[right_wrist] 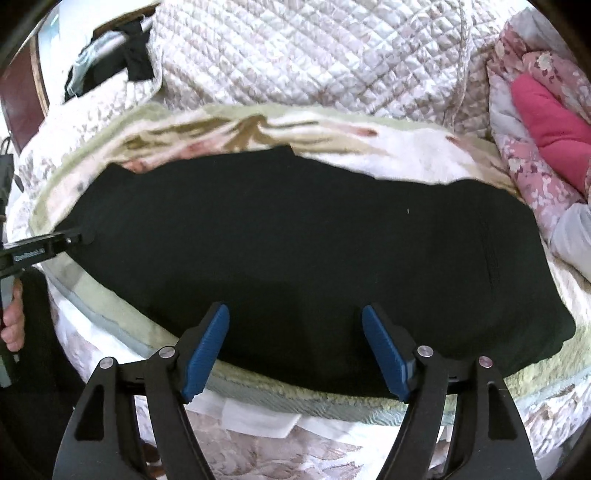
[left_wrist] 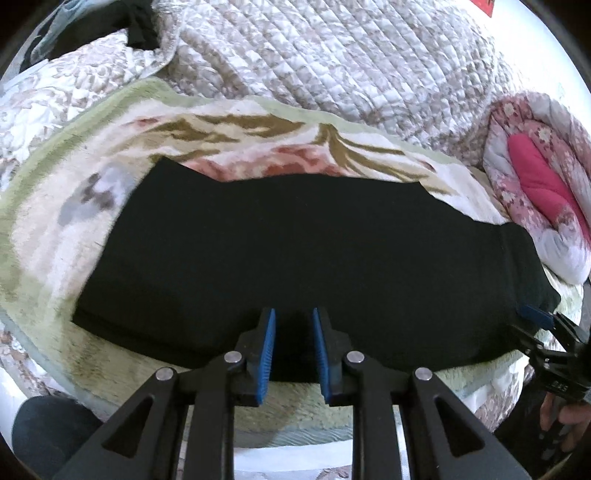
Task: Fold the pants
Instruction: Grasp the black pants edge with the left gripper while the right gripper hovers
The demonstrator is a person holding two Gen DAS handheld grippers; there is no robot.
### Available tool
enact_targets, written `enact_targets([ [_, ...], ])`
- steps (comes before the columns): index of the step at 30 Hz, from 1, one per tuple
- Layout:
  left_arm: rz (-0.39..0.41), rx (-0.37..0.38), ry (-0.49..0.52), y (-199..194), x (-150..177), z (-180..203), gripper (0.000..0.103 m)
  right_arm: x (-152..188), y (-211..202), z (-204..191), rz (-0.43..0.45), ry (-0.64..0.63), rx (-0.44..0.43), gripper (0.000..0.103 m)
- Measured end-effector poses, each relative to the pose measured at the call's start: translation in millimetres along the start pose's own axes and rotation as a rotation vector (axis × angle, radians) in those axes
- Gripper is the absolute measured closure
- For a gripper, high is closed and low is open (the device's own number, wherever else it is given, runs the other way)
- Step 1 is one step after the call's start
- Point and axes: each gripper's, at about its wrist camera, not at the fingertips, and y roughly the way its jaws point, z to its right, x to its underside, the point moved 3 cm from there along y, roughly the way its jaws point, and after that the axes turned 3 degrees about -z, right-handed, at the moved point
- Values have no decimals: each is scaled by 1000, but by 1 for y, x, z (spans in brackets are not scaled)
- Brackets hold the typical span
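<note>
Black pants lie flat and lengthwise across a floral blanket on the bed, waistband end to the right. My left gripper hovers over their near edge with its blue pads a narrow gap apart. Flat black cloth shows through the gap, and nothing looks pinched. In the right wrist view the same pants fill the middle. My right gripper stands wide open above their near edge with nothing between its fingers. The left gripper reaches in at the pants' left end.
A quilted bedspread is bunched up behind the blanket. A rolled pink floral duvet lies at the right, close to the waistband end. A dark garment lies at the back left. A person's hand holds the left gripper's handle.
</note>
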Motion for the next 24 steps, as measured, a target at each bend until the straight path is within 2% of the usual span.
enact_targets([
  [12,36,-59,-90,-8,-18,-37,80,-4,0,6,0,47,-30,28],
  [19,68,-93,-181,-20,-36,-82,68,-10,-1,4,11,48,-44,28],
  [21,54,-89,-193,-19,-44,-95,63,-9,1,6,4,59,-54,28],
  [24,21,-64,-201,-12,-52,-108,61,-8,3,8,-5,74,-63,28],
])
